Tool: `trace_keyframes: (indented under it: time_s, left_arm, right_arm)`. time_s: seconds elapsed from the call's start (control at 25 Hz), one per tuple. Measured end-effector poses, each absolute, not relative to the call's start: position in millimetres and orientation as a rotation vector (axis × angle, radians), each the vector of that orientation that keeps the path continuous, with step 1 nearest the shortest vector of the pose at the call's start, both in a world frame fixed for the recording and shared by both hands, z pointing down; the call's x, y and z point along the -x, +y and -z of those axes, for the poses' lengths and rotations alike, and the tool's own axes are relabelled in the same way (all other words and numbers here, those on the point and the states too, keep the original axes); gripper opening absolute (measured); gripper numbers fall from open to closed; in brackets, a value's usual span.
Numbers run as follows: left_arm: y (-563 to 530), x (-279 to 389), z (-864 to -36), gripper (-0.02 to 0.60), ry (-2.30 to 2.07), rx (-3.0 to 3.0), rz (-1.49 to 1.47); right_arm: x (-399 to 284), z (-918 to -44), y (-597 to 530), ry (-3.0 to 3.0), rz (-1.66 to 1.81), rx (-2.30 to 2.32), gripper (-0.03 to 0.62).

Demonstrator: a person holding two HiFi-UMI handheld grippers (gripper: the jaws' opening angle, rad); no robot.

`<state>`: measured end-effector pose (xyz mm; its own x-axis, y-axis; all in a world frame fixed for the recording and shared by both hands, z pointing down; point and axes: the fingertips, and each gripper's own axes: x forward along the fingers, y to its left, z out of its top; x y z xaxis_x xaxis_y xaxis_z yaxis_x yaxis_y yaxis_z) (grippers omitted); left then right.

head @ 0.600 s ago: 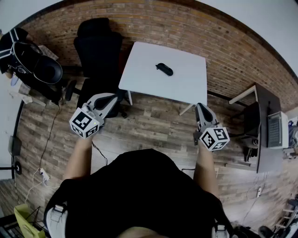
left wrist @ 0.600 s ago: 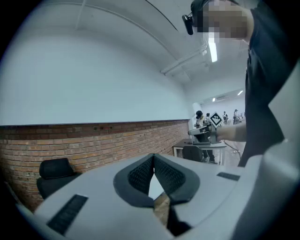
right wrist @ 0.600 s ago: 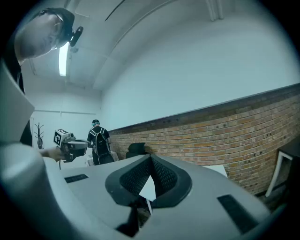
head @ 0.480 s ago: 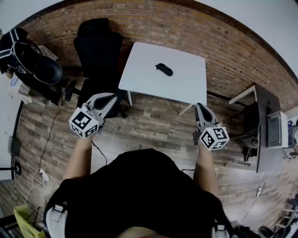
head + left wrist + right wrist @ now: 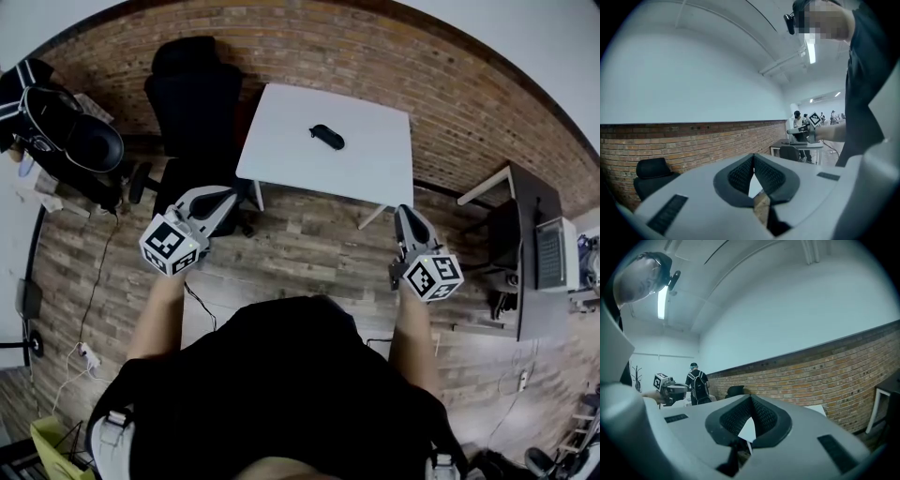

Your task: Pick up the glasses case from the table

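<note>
A small black glasses case (image 5: 327, 137) lies near the middle of a white square table (image 5: 281, 155) in the head view. My left gripper (image 5: 225, 195) is held over the wooden floor short of the table's near left corner, jaws shut with nothing between them. On the other side, near the table's right corner, my right gripper (image 5: 405, 215) is also shut and empty. Both are well short of the case. In the left gripper view my left gripper (image 5: 753, 157) shows pads meeting; the right gripper view shows my right gripper (image 5: 751, 400) the same. The case is hidden in both gripper views.
A black office chair (image 5: 195, 94) stands left of the table against the brick wall (image 5: 469, 103). A second black chair (image 5: 75, 141) with bags sits far left. A dark desk with a laptop (image 5: 555, 262) is at the right. Cables (image 5: 94, 309) run over the wooden floor.
The whole head view has shifted slightly; the table and case sit a little further up and left. Both grippers keep their places and stay shut.
</note>
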<state>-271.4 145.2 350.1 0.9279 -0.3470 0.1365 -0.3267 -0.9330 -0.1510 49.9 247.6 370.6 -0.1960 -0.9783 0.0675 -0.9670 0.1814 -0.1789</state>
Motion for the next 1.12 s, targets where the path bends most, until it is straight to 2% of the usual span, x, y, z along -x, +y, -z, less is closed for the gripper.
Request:
trace_keyframes:
  time_s: [1.12]
  left_arm:
    - [105.2, 161.7, -357.0, 0.011, 0.509, 2.937, 0.335]
  right_arm:
    - [-158.9, -388.4, 193.8, 2.325, 0.341, 1.967, 0.015]
